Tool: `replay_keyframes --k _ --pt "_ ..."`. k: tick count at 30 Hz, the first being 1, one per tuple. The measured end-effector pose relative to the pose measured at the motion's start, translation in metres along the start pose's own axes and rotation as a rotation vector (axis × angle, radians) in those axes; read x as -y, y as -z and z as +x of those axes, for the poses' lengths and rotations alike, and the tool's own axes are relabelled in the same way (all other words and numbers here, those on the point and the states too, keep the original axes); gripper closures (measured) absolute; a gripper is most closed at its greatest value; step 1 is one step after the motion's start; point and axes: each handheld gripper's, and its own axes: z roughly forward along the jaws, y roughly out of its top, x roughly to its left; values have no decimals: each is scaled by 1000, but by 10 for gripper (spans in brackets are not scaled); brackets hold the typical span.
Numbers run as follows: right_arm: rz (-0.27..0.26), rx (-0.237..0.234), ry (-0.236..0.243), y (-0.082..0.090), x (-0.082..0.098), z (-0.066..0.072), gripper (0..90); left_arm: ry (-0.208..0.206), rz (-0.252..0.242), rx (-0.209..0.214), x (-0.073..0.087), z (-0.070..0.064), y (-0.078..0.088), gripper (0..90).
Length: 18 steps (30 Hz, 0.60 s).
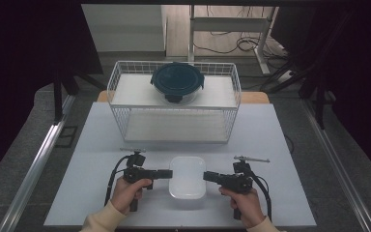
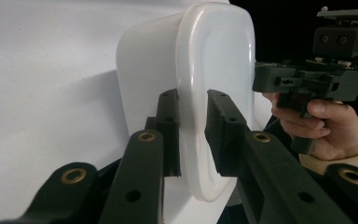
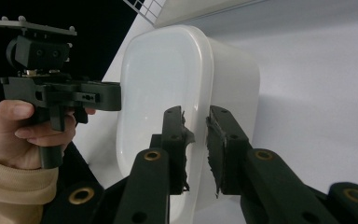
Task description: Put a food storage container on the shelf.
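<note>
A white table point(image 1: 101, 145) stands in a dim room, and a person stands at its near edge with a black two-jaw gripper in each hand. Just in front of the person, between the two hands, sits a white plastic container point(image 1: 187, 176), rectangular with rounded corners and a fitted white lid.

The left gripper point(image 1: 165, 173) comes at the container from its left side, held level. Seen along its own jaws, the two pads sit either side of the container's lid rim point(image 2: 193, 135) and appear to press on it, one above and one below. The right gripper point(image 1: 207, 176) mirrors this from the container's right side; its jaws also straddle the rim point(image 3: 196, 140) and look clamped on it, though a thin gap at one worn pad leaves that grip a little less certain.

Beyond the container, farther from the person, stands a white wire basket rack point(image 1: 174, 104) with two shelves. On its top shelf rests a round glass bowl with a dark teal clip lid point(image 1: 177, 82). The lower shelf holds nothing.

My reading: both grips on the white container seem made, one at each end, but it is not yet off the table. Lifting it, and probably carrying it to the rack beyond, is all left to do.
</note>
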Motion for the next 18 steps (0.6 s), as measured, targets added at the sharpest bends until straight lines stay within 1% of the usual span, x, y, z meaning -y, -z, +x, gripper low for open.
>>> replay_keyframes --k 4,6,9,12,18 --pt "-5 2 16 1 0 1 772 -6 0 5 0 -2 1 768" --pt "-9 6 33 1 0 2 779 -8 -4 8 0 -2 3 775" --pt "-6 13 52 2 -1 5 784 -20 -6 5 0 -4 4 777" --pt "-1 23 77 2 0 8 786 -39 -12 -8 0 -7 7 778" --pt "-14 19 98 3 -1 11 786 -55 -19 -3 -1 -11 10 781"
